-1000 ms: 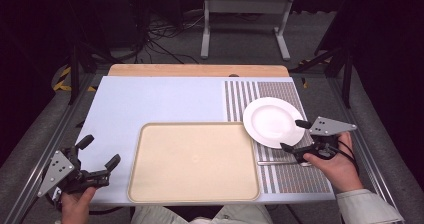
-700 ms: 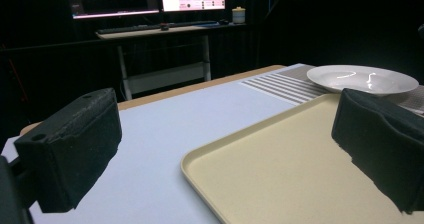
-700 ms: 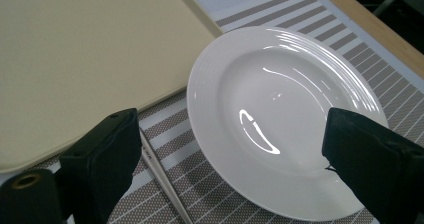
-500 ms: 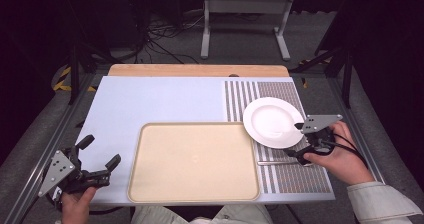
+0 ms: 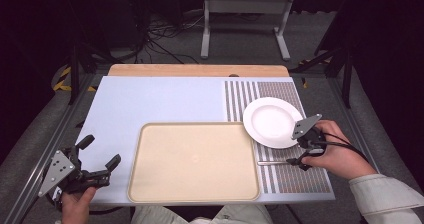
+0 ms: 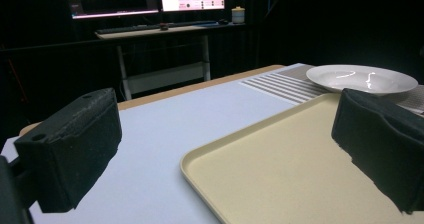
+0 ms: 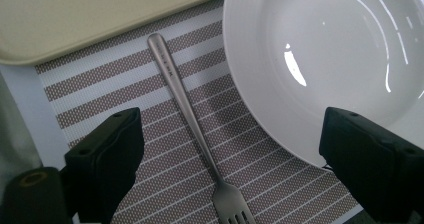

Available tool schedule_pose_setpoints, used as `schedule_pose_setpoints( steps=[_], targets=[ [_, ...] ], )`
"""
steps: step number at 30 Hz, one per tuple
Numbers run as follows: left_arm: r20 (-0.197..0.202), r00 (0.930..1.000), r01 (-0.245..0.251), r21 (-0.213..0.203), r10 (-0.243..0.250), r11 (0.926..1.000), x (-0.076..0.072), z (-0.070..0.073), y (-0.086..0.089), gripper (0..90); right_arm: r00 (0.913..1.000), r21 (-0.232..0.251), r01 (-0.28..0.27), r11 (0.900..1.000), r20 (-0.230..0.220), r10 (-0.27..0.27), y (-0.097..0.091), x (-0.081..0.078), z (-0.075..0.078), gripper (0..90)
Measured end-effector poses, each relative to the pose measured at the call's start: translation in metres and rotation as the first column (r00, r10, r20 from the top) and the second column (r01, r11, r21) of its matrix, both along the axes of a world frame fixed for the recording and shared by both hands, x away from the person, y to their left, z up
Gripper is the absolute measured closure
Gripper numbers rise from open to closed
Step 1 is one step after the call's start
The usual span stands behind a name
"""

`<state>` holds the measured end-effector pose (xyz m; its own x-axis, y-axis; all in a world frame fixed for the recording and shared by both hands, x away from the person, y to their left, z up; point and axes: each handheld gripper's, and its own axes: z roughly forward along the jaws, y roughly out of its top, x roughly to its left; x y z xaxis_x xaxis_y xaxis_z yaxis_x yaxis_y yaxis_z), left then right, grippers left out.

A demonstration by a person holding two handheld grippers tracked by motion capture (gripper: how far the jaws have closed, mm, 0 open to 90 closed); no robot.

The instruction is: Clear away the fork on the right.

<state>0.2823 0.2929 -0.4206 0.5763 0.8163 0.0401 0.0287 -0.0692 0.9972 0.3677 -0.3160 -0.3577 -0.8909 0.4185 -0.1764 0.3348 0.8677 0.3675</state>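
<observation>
A white plate (image 5: pixel 272 121) rests on a striped mat (image 5: pixel 295 176) at the right of the table. Just in front of the plate a metal fork (image 5: pixel 272 162) lies flat on the mat, handle pointing toward the beige tray (image 5: pixel 192 161). My right gripper (image 5: pixel 301 151) hovers over the fork's tine end, open. In the right gripper view the fork (image 7: pixel 185 99) lies between the spread jaws of the right gripper (image 7: pixel 230 169), untouched, with the plate (image 7: pixel 340 49) beside it. My left gripper (image 5: pixel 100 151) is open and holds nothing at the table's near left corner; its own view shows the left gripper (image 6: pixel 225 159), the tray (image 6: pixel 280 174) and the plate (image 6: pixel 362 79).
The table top (image 5: pixel 150 104) is pale blue with a wooden strip (image 5: pixel 200 70) along the far edge. Metal rails run along both sides. A desk with monitors (image 6: pixel 150 4) stands beyond the table, and cables lie on the floor (image 5: pixel 165 39).
My right gripper has shifted a little left and down from beside the plate, settling over the fork. The left gripper, plate and tray have stayed put.
</observation>
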Motion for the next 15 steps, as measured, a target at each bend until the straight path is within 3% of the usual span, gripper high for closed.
schedule_pose_setpoints(
  steps=[7,15],
  targets=[
    [-0.001,1.0000,0.001,-0.001,-0.001,1.0000,0.000,0.000,0.000,0.5,0.9978,-0.084,-0.032,0.9960,-0.060,0.027,0.003,0.003,-0.006,12.6],
    [0.000,1.0000,0.001,-0.001,-0.001,1.0000,0.000,0.000,0.000,0.5,0.9910,-0.158,-0.071,0.9849,-0.124,0.051,0.006,0.006,-0.016,14.5]
  ],
)
